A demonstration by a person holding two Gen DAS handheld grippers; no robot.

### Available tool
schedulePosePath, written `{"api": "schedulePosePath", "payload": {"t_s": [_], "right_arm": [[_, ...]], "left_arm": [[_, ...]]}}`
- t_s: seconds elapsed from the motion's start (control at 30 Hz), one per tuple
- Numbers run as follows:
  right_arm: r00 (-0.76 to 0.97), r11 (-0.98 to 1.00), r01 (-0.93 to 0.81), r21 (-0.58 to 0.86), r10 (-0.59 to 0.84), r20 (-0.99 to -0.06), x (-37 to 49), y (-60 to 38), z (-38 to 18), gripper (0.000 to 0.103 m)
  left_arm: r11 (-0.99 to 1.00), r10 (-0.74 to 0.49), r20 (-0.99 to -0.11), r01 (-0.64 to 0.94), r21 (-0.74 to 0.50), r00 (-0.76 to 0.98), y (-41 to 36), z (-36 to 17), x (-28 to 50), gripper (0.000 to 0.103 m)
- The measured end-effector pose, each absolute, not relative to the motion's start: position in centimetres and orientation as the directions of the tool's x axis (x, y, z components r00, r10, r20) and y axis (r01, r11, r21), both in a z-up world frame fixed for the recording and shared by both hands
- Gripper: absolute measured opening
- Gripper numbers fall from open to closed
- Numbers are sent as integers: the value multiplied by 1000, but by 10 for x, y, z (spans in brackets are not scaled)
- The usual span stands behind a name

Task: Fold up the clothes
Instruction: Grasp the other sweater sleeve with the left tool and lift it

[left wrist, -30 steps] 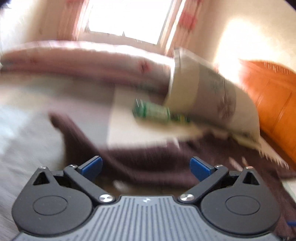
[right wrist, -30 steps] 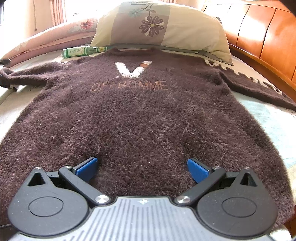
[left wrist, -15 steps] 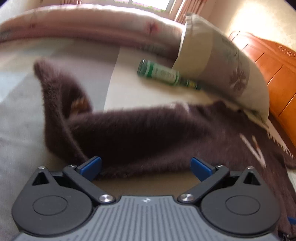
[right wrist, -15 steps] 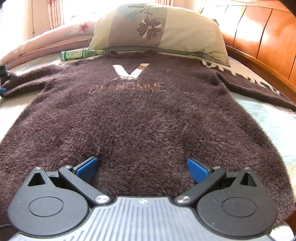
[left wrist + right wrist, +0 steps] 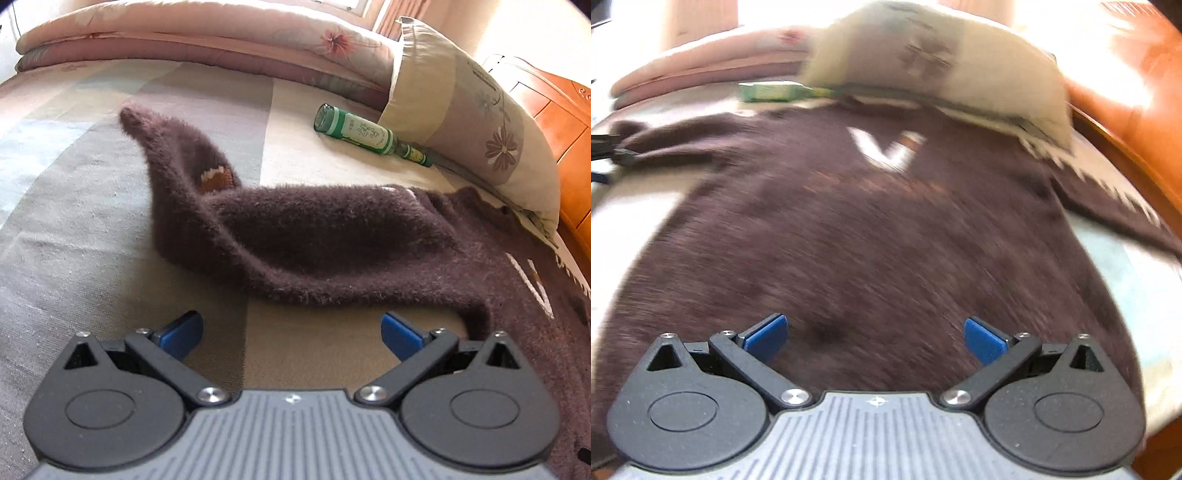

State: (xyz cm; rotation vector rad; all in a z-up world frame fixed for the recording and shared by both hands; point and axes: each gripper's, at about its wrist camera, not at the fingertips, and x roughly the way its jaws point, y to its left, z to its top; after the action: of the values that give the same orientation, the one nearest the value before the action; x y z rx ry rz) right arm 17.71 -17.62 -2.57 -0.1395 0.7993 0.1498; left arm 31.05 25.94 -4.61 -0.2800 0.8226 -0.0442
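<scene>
A fuzzy dark brown sweater (image 5: 871, 236) with a white V on the chest lies face up on the bed, neck toward the pillow. In the left wrist view one sleeve (image 5: 295, 240) is crumpled, its cuff end standing up. My left gripper (image 5: 291, 328) is open just short of that sleeve, over bare bedspread, holding nothing. My right gripper (image 5: 875, 332) is open above the sweater's lower body, nothing between its blue fingertips. The right wrist view is motion-blurred. The left gripper shows as a dark shape at that view's left edge.
A green glass bottle (image 5: 365, 134) lies on the bedspread (image 5: 74, 206) beside a flowered pillow (image 5: 476, 122). A rolled pink quilt (image 5: 192, 40) runs along the far side. An orange wooden headboard (image 5: 1137, 122) stands at the right.
The left gripper has swung down and closer to the crumpled sleeve. The right gripper has started moving, lifting back from the sweater; its view is now blurred.
</scene>
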Motion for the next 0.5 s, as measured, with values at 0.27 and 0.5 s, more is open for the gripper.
{"api": "schedulePosePath", "payload": {"t_s": [0.27,0.5], "right_arm": [[686,938,-343,-46,216,-694,233,-107,-10,103],[716,958,-279,-73,157,-681,300,-76,-11,103]], "left_arm": [[958,-196,-636,9,-286,746,240,-23,306,102],[961,-237,-632,82,-265,738,214,-24,314,102]]}}
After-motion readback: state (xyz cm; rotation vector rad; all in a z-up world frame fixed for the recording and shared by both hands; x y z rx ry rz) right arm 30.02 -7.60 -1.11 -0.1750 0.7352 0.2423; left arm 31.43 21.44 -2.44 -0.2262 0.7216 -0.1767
